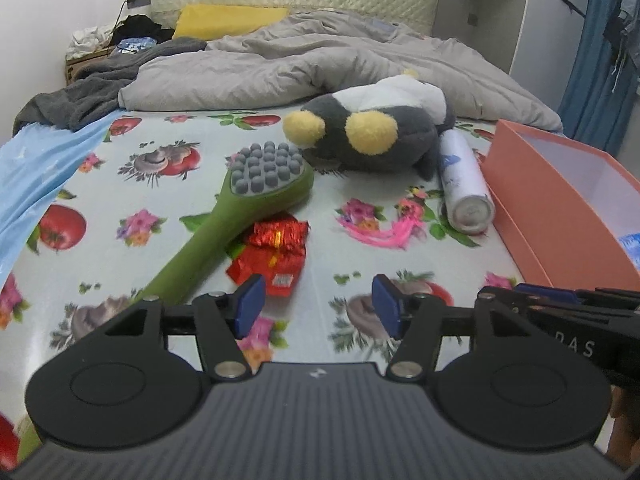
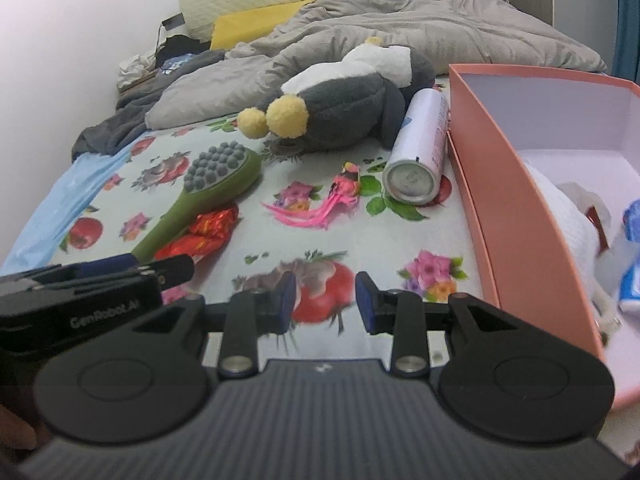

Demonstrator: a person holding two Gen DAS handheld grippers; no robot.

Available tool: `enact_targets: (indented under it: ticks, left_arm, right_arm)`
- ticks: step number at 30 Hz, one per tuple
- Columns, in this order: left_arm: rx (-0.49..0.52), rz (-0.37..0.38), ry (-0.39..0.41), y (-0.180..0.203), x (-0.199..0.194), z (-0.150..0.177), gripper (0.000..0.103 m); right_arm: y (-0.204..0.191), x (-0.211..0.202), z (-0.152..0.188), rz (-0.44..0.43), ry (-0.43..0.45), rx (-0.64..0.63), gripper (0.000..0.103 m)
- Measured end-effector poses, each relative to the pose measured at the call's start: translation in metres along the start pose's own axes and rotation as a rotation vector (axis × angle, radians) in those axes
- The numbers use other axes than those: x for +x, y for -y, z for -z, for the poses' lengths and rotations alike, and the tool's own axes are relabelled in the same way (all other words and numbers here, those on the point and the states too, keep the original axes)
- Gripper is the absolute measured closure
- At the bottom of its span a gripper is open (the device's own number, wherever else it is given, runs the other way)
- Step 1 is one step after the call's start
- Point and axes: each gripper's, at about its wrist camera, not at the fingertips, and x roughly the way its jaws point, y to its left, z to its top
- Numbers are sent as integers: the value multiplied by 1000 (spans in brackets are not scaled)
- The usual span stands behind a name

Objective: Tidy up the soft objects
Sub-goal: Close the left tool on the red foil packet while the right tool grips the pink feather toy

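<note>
A grey and white plush toy [image 1: 372, 128] with yellow feet lies on the flowered cloth at the far middle; it also shows in the right wrist view [image 2: 340, 108]. A pink box [image 1: 560, 200] stands at the right; in the right wrist view the box [image 2: 520, 184] holds a white soft item [image 2: 568, 232] and a blue and white packet [image 2: 634, 280]. My left gripper [image 1: 318, 308] is open and empty above the cloth near the front. My right gripper [image 2: 326, 300] is open and empty, just left of the box.
A green massage brush [image 1: 240, 216] lies on a red foil packet [image 1: 272, 256]. A white spray can [image 1: 464, 184] lies beside the box. A pink feathery toy [image 1: 384, 228] is mid-cloth. A grey quilt [image 1: 320, 60] and yellow pillow [image 1: 228, 20] lie behind.
</note>
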Motion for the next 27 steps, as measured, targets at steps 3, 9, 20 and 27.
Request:
enact_targets:
  ticks: [3, 9, 20, 27]
  left_arm:
    - [-16, -6, -10, -7, 17, -7, 36]
    - [-42, -22, -32, -22, 53, -9, 34]
    - [20, -44, -29, -26, 95, -19, 34]
    - [71, -56, -17, -23, 106, -23, 34]
  right_arm:
    - [2, 16, -9, 3, 5, 6, 67]
    - [4, 48, -17, 1, 4, 9, 67]
    - [6, 102, -36, 20, 25, -1, 67]
    - [0, 120, -56, 45, 74, -28, 67]
